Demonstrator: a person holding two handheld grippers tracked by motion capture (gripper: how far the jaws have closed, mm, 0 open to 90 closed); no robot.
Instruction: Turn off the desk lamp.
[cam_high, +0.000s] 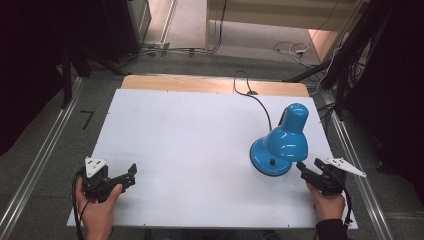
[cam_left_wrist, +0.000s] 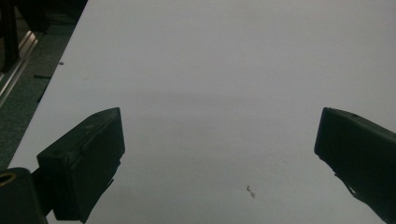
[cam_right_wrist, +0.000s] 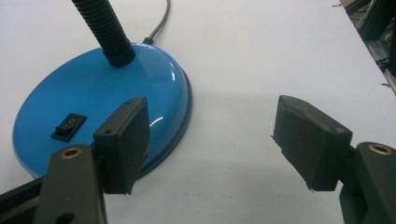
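A blue desk lamp (cam_high: 280, 142) stands on the white table (cam_high: 190, 145) at the right, its shade bent over its round base. The base (cam_right_wrist: 93, 98) carries a black rocker switch (cam_right_wrist: 68, 126) and a black flexible neck (cam_right_wrist: 105, 30). My right gripper (cam_high: 309, 168) is open just right of the base, one jaw over the base's near rim, nothing between the pads. My left gripper (cam_high: 129, 176) is open at the front left over bare table (cam_left_wrist: 219, 93), its jaws wide apart.
The lamp's black cord (cam_high: 257, 100) runs back over the table's far wooden edge (cam_high: 210, 84). Metal rails (cam_high: 35, 165) flank the table on both sides. Cables lie on the floor behind (cam_high: 290, 49).
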